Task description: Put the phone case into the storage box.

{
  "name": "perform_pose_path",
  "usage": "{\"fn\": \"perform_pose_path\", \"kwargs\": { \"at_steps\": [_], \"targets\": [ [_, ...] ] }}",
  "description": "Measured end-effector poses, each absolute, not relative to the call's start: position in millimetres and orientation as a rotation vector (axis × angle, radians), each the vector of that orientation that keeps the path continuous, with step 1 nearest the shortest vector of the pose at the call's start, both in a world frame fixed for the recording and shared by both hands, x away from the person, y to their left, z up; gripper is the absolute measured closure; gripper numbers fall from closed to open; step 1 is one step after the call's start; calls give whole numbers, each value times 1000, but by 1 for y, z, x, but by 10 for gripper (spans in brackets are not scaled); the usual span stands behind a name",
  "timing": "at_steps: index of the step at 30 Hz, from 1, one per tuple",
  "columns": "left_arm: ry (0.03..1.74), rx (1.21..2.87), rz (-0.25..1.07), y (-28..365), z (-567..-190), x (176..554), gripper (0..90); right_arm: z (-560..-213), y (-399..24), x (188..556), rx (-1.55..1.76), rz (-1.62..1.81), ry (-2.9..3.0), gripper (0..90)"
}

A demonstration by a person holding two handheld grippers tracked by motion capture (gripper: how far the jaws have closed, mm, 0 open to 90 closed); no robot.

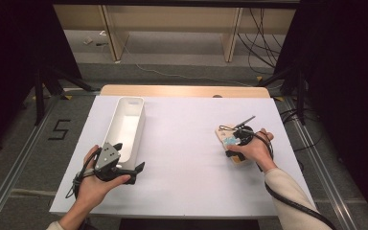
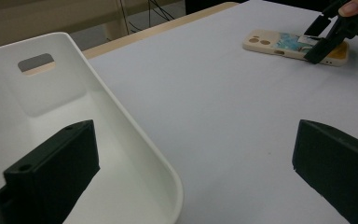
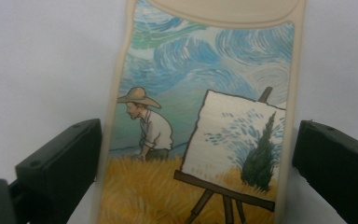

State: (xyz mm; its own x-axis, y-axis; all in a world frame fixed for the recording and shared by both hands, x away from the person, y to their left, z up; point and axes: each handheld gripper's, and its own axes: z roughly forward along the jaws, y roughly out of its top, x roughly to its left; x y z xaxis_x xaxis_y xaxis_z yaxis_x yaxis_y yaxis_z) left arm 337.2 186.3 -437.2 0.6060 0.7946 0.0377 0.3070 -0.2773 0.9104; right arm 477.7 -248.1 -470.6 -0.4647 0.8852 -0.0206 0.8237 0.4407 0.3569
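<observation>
Room: a dim studio with black stands at both sides, loose cables on the grey floor and pale wooden furniture behind; a white sheet covers the desk [image 1: 182, 158].
Step in hand: the pick-up approach – the right gripper [image 3: 196, 163] is lowered over the phone case [image 3: 205, 116], its jaws apart and straddling the two long edges, neither pad touching yet as far as the right gripper view shows.
Where the case lies: flat on the desk's right half, well apart from the white bin [image 1: 127, 127], which stands on the left half (its long axis running away from the person).
Next move, as I judge it: close the jaws squarely across the case's width – the case is thin and lies flush, so the pads probably need to go low to the sheet or they will slide over the rim. A carry across to the bin looks the likely aim.
Left gripper [image 1: 117, 165]: held at the near end of the bin, jaws apart; in the left gripper view one jaw sits over the bin's inside and the other over bare desk, gripping nothing.
Look of the case: cream border, rounded corners, camera cut-outs at the far end; a painted print – swirling blue sky, a figure in a straw hat, an easel with a canvas of a dark cypress, yellow field below.
Risk: a skewed grip could pivot the case.
</observation>
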Motion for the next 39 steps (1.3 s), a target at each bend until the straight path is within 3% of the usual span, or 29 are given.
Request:
{"fn": "perform_pose_path", "kwargs": {
  "at_steps": [39],
  "targets": [
    [887,1849,626,186,-437,336,0,-467,-243,480,1569,378,2472,83]
  ]
}}
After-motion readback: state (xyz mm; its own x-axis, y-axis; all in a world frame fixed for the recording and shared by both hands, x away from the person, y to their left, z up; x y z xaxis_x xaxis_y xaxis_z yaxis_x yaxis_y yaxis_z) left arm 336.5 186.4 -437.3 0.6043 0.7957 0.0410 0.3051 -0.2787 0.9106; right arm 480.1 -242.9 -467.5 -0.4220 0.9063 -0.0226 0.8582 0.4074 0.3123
